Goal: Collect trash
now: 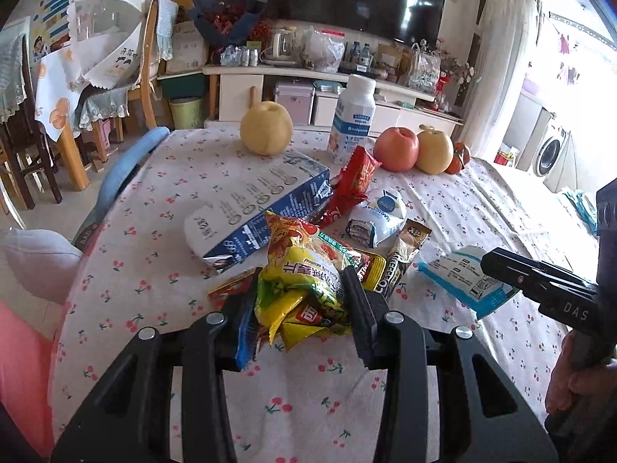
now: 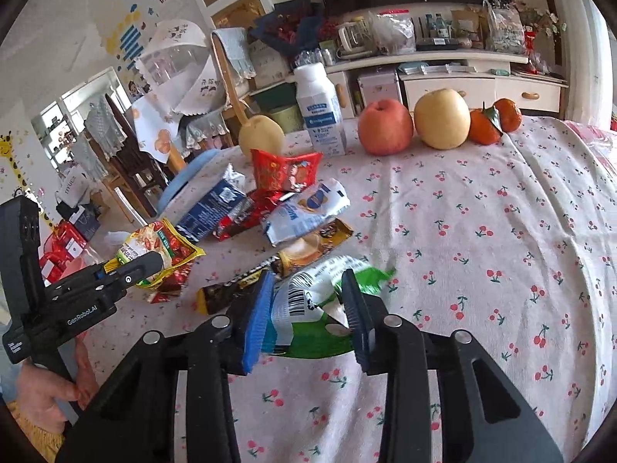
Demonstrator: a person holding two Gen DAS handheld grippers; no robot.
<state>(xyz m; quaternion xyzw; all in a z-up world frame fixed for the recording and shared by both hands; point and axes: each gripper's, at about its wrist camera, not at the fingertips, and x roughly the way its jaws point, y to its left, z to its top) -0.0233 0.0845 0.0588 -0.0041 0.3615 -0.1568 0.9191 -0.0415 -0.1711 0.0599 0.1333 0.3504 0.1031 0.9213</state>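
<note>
Mostly bare tablecloth (image 2: 482, 250) rightward, wrappers (image 2: 304, 212) leftward

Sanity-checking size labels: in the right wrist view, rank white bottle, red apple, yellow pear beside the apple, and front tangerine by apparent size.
1. white bottle, tallest.
2-3. red apple and yellow pear: look alike, not ranked.
4. front tangerine, clearly smallest.
All stand in one row at the table's far edge, so nearness hardly skews this.

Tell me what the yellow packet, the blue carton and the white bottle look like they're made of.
Yellow packet: thin glossy plastic film, going by its crinkles and shine. Blue carton: printed coated paperboard, with flat faces, crisp edges and a folded, crushed end. White bottle: probably matte opaque plastic with a wrapped printed label; its smooth moulded shoulder suggests so.
</note>
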